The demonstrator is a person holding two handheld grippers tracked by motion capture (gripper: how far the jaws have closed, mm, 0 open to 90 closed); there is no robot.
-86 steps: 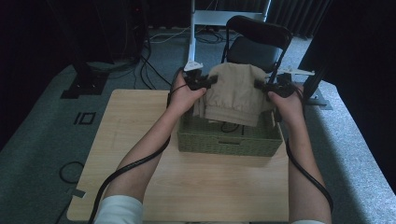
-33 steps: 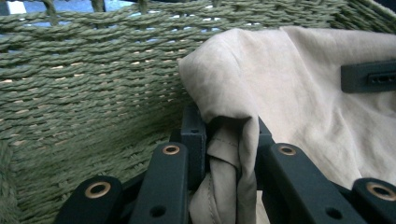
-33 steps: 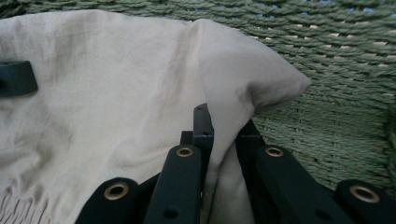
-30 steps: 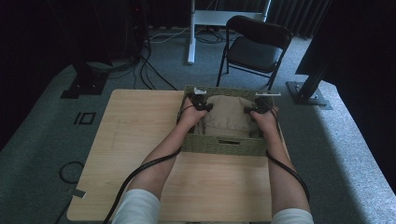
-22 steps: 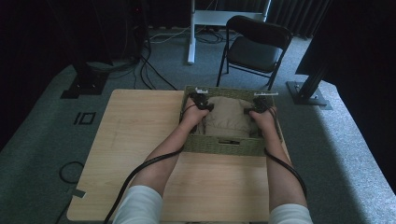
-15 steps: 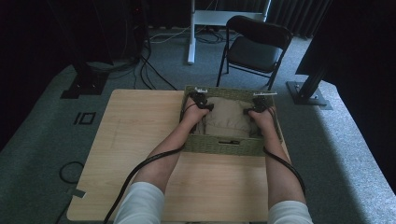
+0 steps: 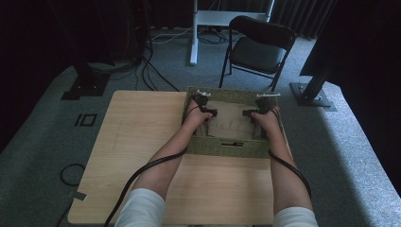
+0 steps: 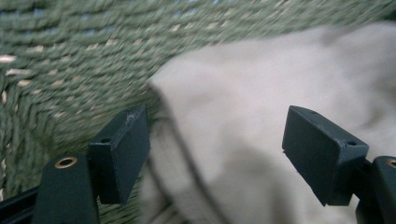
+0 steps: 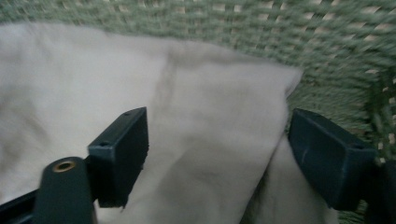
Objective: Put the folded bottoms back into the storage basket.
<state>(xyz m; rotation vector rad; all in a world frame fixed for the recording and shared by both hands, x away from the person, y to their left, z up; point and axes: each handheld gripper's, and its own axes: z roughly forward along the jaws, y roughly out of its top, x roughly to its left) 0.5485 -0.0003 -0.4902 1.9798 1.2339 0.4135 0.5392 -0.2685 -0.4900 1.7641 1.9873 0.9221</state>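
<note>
Spreading wide, the left gripper [image 8: 215, 156] has just been opening its jaws; in the left gripper view the beige folded cloth [image 8: 261, 116] lies between and beneath the two black pads, and neither pad presses on it. Its corner fold sits at centre frame against the green woven wall of the basket [image 8: 70, 56], which takes up the upper left. The right gripper [image 9: 217, 156] has likewise just been opening: in the right gripper view its jaws stand apart, the cloth [image 9: 140, 84] spreads loose under them across the left and middle, and its edge ends near the right pad, with basket weave [image 9: 336, 51] along the top and right.

In the high view, at centre frame, the left gripper [image 7: 208, 111] and right gripper [image 7: 250, 112] rest inside the basket [image 7: 227, 147], one at each end of the cloth [image 7: 231, 122], which lies down in the basket. The basket stands on the right half of the wooden table [image 7: 137, 137]. A black folding chair [image 7: 257, 47] stands beyond the table, at upper centre.
</note>
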